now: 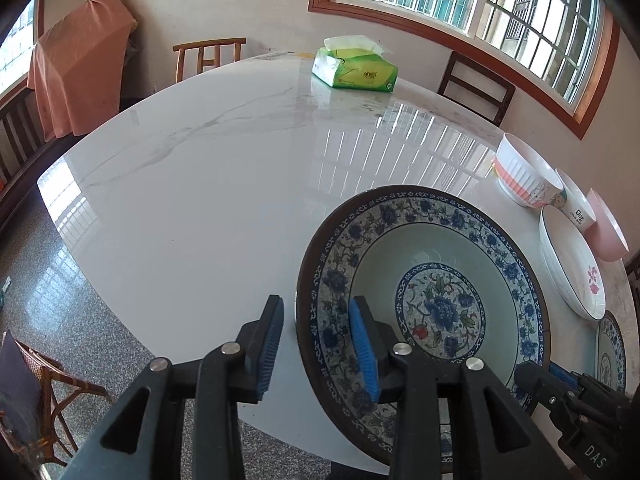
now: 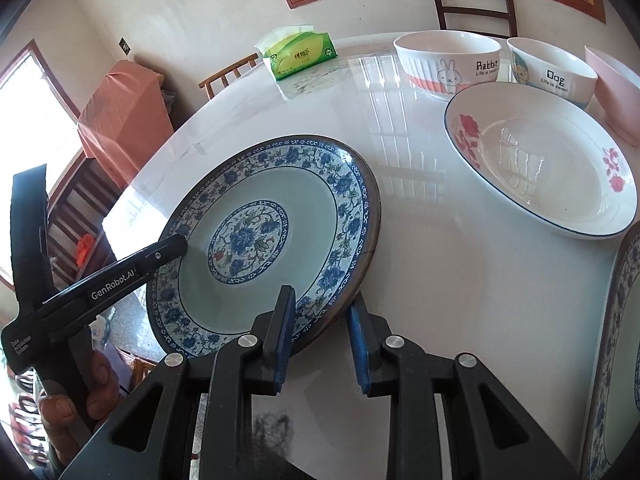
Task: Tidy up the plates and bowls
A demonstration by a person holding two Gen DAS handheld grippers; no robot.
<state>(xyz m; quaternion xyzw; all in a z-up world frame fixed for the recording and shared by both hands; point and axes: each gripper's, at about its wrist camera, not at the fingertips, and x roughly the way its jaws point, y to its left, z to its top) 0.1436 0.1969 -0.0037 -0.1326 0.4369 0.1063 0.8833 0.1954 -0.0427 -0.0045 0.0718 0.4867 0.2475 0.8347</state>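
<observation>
A blue-and-white floral plate point(image 1: 440, 240) point(image 2: 256, 240) sits tilted at the near edge of the white marble table point(image 1: 200, 200), partly overhanging the edge. My left gripper point(image 1: 316, 308) straddles its left rim: one pad stands outside with a gap to the rim, the other over the plate's inside, so it is open. My right gripper point(image 2: 322, 300) is shut on the plate's opposite rim, one pad on top and one beneath. In the left wrist view the right gripper point(image 1: 556, 372) shows at the plate's right rim. A hand holds the left gripper's handle.
To the right stand a white red-flowered plate point(image 2: 540, 168), a rabbit bowl point(image 2: 448, 60), a dog bowl point(image 2: 552, 72) and a pink bowl point(image 2: 616, 96). A second blue-and-white plate point(image 2: 616, 360) lies at the right edge. A green tissue pack point(image 1: 354, 68) sits far back. Chairs ring the table.
</observation>
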